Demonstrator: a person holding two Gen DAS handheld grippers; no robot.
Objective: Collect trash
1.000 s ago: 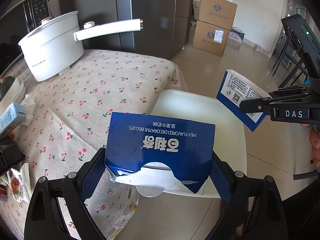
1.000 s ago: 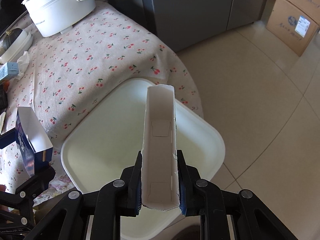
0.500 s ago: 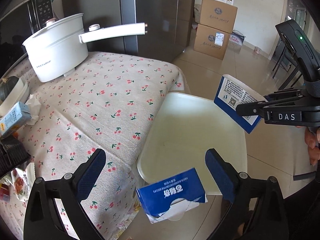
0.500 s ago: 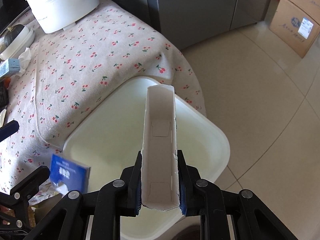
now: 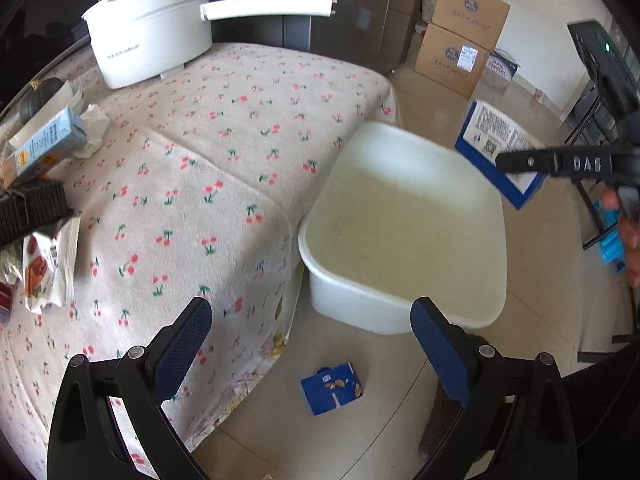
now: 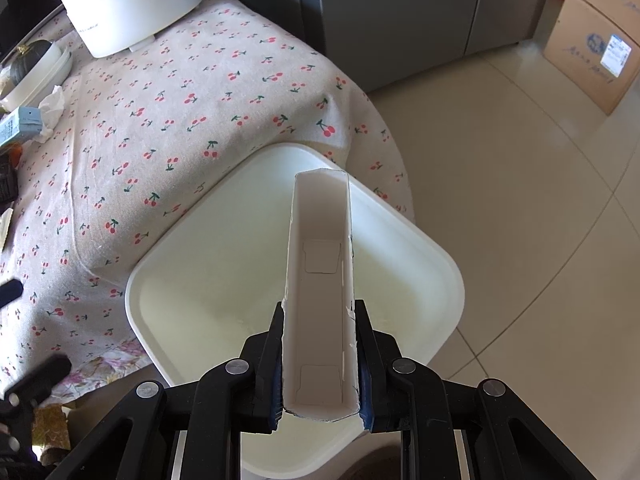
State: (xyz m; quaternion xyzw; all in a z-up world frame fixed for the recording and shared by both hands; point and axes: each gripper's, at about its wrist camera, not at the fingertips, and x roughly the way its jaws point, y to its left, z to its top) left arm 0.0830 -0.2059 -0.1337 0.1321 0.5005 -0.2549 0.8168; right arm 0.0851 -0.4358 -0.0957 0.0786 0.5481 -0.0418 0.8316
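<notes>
Overhead, right gripper (image 6: 320,364) steeply downward.

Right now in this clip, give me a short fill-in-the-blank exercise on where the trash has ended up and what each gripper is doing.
1. The small blue biscuit box lies on the ____, not in the white bin.
2. The left gripper has its fingers ____ with nothing between them.
3. The right gripper is shut on a torn ____ box piece.
4. That piece hangs directly above the ____.

Missing words: floor; open; cardboard; white bin
</notes>
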